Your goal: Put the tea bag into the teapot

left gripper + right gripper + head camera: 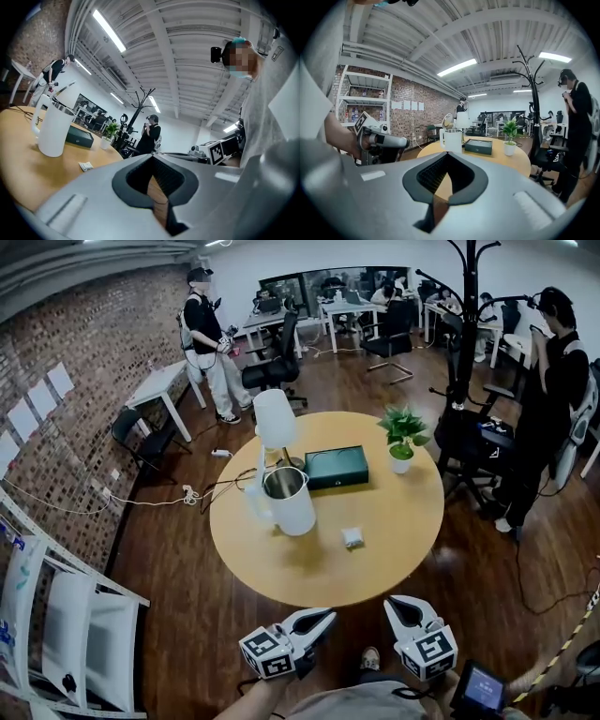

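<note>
The white teapot [292, 504] stands left of centre on the round wooden table [394, 568], its lid tipped up and its mouth uncovered. The small white tea bag [352, 537] lies flat on the table to its right, nearer me. Both grippers hover off the table's near edge, empty. My left gripper [319, 619] is shut and points toward the table. My right gripper [401, 606] is shut too, beside it. The left gripper view has the teapot [53, 130] and the tea bag [86, 165] beyond the closed jaws. The teapot [452, 139] shows far ahead in the right gripper view.
A dark green box [336, 466] and a potted plant [402, 439] sit at the table's far side, a white lamp [275, 418] behind the teapot. A black coat stand [461, 343] and a standing person [548, 399] are at the right, white shelving [56, 615] at the left.
</note>
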### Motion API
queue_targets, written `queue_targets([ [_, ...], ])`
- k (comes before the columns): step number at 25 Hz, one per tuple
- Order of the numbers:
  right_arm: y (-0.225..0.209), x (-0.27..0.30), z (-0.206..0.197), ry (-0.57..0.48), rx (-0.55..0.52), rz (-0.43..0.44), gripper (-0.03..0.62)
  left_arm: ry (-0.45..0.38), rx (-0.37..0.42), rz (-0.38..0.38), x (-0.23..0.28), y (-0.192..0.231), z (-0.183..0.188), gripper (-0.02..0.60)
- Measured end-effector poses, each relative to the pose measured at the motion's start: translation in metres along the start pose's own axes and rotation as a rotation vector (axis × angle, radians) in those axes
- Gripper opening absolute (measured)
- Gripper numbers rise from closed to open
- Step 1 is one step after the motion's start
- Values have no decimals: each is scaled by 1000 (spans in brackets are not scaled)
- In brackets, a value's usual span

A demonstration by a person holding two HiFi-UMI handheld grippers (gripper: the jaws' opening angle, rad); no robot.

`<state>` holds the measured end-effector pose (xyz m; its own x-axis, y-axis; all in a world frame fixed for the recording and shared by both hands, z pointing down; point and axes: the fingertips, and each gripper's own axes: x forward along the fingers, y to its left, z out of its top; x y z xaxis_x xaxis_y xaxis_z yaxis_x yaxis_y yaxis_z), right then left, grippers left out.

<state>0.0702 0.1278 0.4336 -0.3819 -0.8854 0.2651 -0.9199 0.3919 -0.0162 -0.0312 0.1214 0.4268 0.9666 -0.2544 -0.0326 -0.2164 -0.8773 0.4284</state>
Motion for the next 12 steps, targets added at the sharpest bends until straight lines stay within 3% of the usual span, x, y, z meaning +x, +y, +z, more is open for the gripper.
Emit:
queue_targets([
  [7,-65,55,9,-7,6,48,9,3,13,55,51,54,18,0],
  [12,-87,82,10,10,27,61,9,21,-12,85,67,81,27,0],
])
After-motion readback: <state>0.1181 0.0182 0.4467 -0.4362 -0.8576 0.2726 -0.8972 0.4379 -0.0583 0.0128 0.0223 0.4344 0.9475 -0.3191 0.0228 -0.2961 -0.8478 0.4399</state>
